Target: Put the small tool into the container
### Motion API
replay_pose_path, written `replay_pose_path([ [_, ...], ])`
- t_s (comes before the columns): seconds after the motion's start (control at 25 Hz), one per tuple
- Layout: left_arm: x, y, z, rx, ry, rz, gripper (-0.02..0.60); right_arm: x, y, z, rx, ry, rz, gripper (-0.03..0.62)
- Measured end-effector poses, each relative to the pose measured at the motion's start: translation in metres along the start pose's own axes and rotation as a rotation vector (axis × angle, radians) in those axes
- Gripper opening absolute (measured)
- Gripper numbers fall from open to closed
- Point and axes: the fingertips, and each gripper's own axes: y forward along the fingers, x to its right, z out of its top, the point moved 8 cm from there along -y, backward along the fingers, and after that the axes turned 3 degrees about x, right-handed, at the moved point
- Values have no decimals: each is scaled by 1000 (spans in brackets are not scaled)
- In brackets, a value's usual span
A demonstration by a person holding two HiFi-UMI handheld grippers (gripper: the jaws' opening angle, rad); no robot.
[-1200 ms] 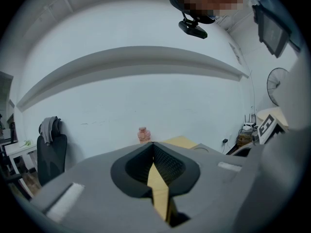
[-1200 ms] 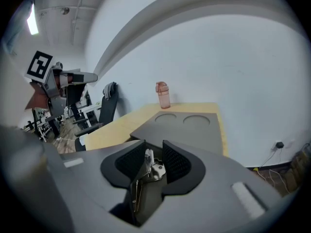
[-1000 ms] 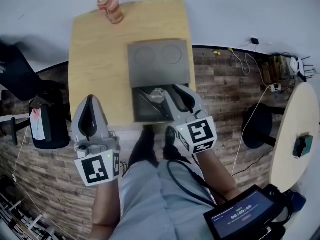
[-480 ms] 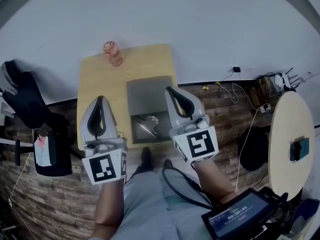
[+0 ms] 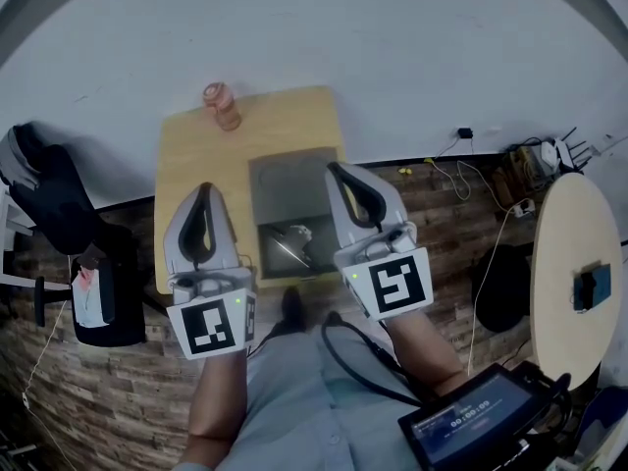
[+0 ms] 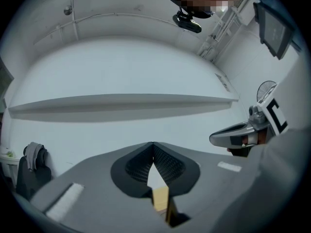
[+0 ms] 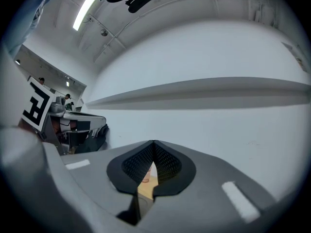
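White wall and patterned floor frame a small wooden bench (image 5: 196,165), where the grey container (image 5: 294,180) sits with its near compartment open. Something slim and pale lies inside; I take it for the small tool (image 5: 287,250), though it is too small to be sure. My left gripper (image 5: 205,188) and right gripper (image 5: 333,169) hover over the bench's near edge, fingers (image 6: 170,166) pressed together on nothing. I judge the placing done; next I would lean in and confirm the tool rests fully inside.
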Motion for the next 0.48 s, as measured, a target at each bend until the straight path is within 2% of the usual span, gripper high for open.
replay_pose_path([
  [0.48, 4, -1, 0, 8, 7, -12, 9, 0, -4, 0, 15, 15, -10, 0],
])
